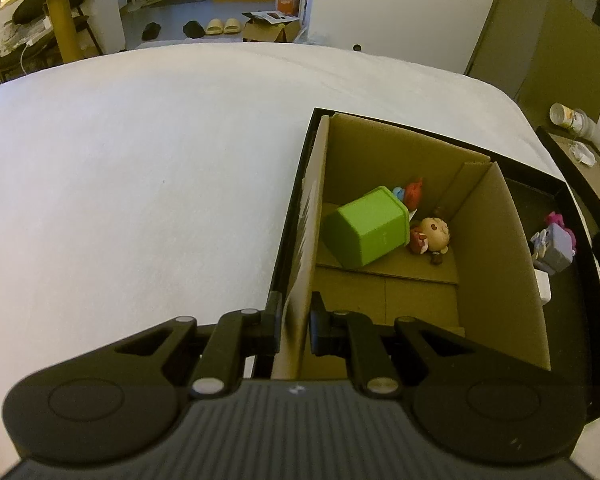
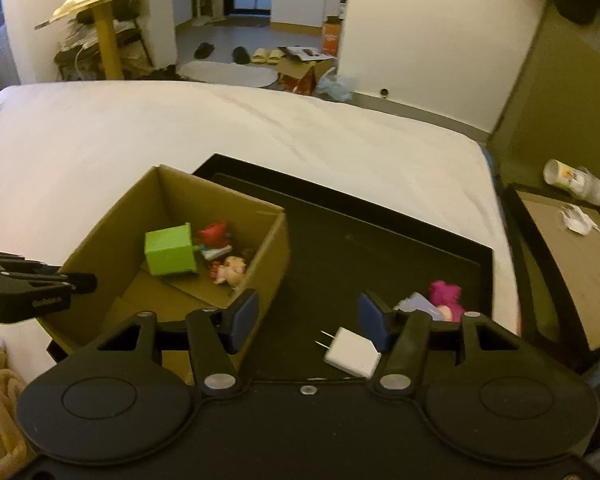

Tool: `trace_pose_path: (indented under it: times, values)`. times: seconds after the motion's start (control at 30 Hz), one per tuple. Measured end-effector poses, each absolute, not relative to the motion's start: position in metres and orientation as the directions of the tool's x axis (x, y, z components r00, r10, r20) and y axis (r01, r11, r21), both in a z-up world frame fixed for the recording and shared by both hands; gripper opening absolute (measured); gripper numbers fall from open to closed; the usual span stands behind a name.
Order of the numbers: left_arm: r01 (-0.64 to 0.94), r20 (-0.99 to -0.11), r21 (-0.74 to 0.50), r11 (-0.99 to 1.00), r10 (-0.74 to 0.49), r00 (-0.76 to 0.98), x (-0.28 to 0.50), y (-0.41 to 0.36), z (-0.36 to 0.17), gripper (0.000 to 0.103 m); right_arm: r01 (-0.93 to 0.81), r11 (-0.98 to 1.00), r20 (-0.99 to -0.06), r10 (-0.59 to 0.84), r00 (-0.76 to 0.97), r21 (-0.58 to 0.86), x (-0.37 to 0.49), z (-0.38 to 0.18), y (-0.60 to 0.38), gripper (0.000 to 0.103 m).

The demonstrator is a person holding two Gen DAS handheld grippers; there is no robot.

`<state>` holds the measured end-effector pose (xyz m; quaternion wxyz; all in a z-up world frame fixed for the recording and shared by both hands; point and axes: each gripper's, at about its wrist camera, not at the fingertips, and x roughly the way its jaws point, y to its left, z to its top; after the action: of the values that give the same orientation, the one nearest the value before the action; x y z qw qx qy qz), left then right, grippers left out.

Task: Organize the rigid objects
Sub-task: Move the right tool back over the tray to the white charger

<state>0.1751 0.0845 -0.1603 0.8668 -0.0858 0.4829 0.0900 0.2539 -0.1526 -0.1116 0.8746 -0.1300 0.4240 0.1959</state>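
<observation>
in the left wrist view the green box [image 1: 366, 232] hides most of the red toy [image 1: 414, 191] behind it. in the right wrist view the right tool [image 2: 308, 322] covers part of the purple toy [image 2: 414, 305], and the pink toy [image 2: 446, 294] is too blurred to tell.

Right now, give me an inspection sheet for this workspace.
Surface: white bed bearing a black tray.
Job's things: cardboard box holds a green cube, red toy and doll; white charger and pink toy lie on the tray.
Clutter: cup on the side table.
Grippers: left tongs clamp the box wall; right tongs open above the tray.
Cables: nothing seen.
Surroundings: slippers, boxes on the floor.
</observation>
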Motion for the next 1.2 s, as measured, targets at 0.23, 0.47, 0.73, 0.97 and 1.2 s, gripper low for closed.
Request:
trace_pose_path:
  times: [0.23, 0.47, 0.73, 0.97, 1.2]
  values:
    - [-0.219, -0.842, -0.053, 0.974, 0.074, 0.534, 0.178, 0.080, -0.157, 0.012, -0.401, 0.916, -0.780, 0.230, 0.582, -0.030, 0.250, -0.114, -0.186, 0.062]
    - [-0.210, -0.835, -0.052, 0.976, 0.073, 0.545, 0.184, 0.083, -0.159, 0.012, -0.353, 0.936, -0.776, 0.235, 0.585, 0.018, 0.251, -0.127, -0.210, 0.063]
    - [-0.218, -0.832, -0.085, 0.972, 0.051, 0.552, 0.187, 0.087, -0.166, 0.012, -0.304, 0.951, -0.799, 0.231, 0.555, 0.064, 0.258, -0.149, -0.221, 0.065]
    - [-0.216, -0.830, -0.091, 0.972, 0.046, 0.555, 0.187, 0.089, -0.169, 0.012, -0.291, 0.951, -0.812, 0.248, 0.528, 0.102, 0.266, -0.171, -0.212, 0.068]
    - [-0.215, -0.832, -0.092, 0.972, 0.043, 0.554, 0.187, 0.090, -0.169, 0.012, -0.272, 0.956, -0.829, 0.240, 0.505, 0.111, 0.273, -0.198, -0.203, 0.068]
